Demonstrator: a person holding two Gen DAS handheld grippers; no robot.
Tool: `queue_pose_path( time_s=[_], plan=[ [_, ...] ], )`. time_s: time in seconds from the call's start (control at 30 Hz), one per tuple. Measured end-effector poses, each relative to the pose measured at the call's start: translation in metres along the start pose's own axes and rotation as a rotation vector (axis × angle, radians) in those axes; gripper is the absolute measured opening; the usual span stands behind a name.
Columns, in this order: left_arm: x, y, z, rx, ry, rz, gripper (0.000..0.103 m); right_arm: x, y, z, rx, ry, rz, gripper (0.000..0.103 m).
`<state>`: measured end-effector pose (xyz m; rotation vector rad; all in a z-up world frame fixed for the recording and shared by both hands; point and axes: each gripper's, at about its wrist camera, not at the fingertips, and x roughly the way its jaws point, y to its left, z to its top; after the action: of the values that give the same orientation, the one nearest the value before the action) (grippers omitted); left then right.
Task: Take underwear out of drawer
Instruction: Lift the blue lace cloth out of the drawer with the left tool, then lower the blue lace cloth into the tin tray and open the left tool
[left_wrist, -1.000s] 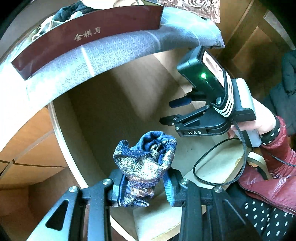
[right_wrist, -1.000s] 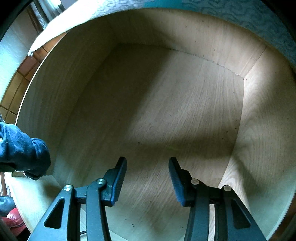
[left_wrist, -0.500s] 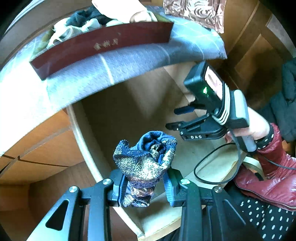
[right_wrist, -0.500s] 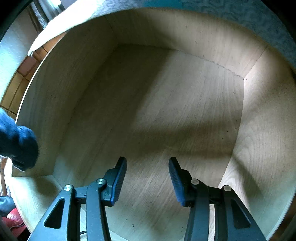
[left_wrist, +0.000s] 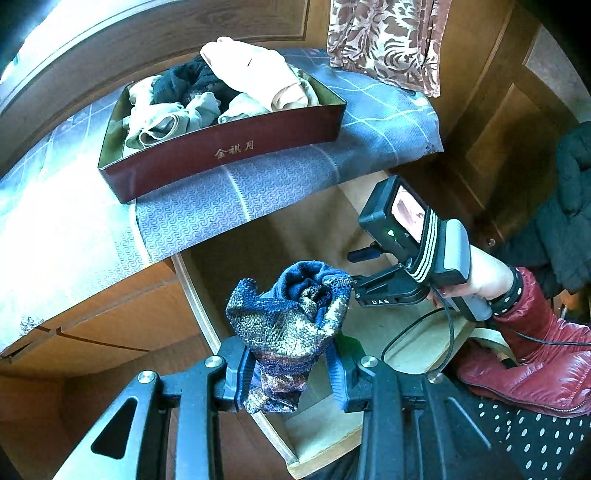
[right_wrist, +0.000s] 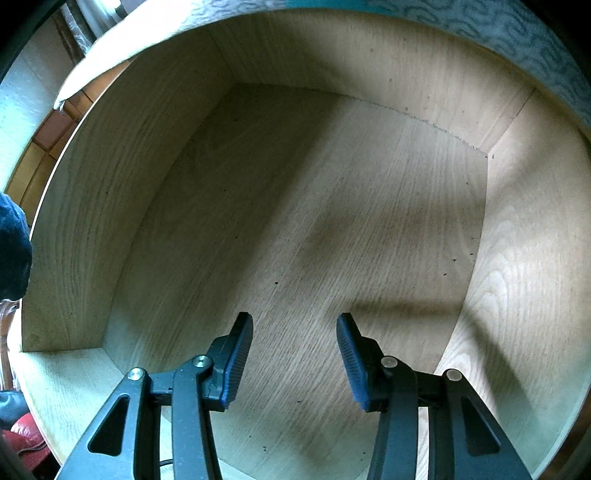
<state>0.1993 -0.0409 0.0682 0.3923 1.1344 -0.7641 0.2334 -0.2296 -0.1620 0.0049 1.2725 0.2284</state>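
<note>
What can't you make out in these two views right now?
- Left wrist: the underwear hides part of the drawer floor behind it.
- Left wrist: lower garments in the red box are buried under the pile.
- Right wrist: underwear cut off at the left edge.

Bright light comes in from the top left and burns the cloth (left_wrist: 48, 236) almost white there. The box (left_wrist: 229, 155) and the socks inside look sharp and clear. The corners of both pictures go black, and straight edges bend like a bowl. Inside the drawer (right_wrist: 332, 221) the light is softer, with big dark shadows across the wood. The right claw (right_wrist: 294, 354) throws a shadow on the drawer floor
</note>
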Motion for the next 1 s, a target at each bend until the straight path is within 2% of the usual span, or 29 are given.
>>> queue_pose_path(
  time_s=[0.07,0.2,0.27,0.47,0.6,0.83,1.0],
  plan=[
    [-0.002,0.004,0.003,-0.017,0.001,-0.018,0.033,0.001,0.0,0.0,-0.001,0.004,-0.002,0.048],
    [-0.016,0.013,0.017,-0.024,-0.033,0.011,0.033,0.003,0.001,0.0,-0.002,0.013,-0.008,0.048],
    [-0.031,0.022,0.029,-0.049,-0.059,0.002,0.033,0.004,0.002,0.002,-0.002,0.013,-0.007,0.048],
    [-0.065,0.048,0.086,-0.083,-0.133,0.04,0.033,0.005,0.002,0.003,-0.003,0.014,-0.003,0.048],
    [-0.072,0.059,0.131,-0.109,-0.17,-0.006,0.033,0.006,0.001,0.003,0.0,0.011,0.001,0.048],
    [-0.056,0.077,0.196,-0.142,-0.201,-0.018,0.033,0.004,-0.004,-0.002,0.003,0.007,0.013,0.048],
    [-0.013,0.094,0.232,-0.192,-0.145,-0.006,0.033,0.003,-0.007,-0.001,0.005,0.01,0.018,0.048]
  ],
)
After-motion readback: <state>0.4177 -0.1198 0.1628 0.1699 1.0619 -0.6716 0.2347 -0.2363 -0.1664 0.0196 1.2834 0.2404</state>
